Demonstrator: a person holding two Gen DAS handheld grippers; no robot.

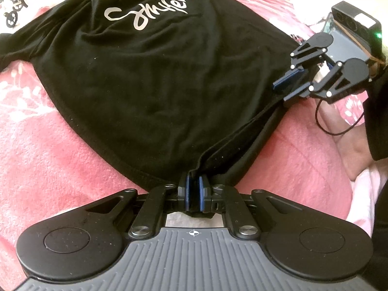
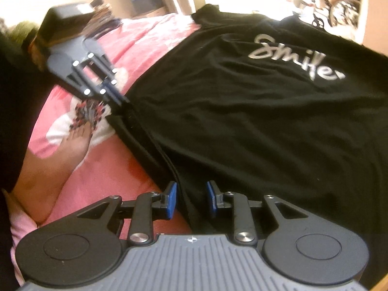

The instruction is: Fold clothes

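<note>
One black shirt (image 1: 150, 77), two tongs (image 1: 193, 186) (image 2: 191, 200), one pink blanket (image 1: 48, 145).

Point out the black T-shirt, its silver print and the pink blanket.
Black cotton T-shirt (image 1: 150, 92): left wrist view, chest fabric.
Silver "Smile" lettering (image 1: 145, 12): left wrist view, middle letters.
Pink fleece blanket (image 1: 48, 145): left wrist view, bare patch.

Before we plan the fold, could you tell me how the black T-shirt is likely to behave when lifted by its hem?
The T-shirt is probably floppy: its hem bunches where the left gripper pinches it. It looks light and thin, creasing across the pink blanket. Lifted at one corner, it would likely sag.
</note>
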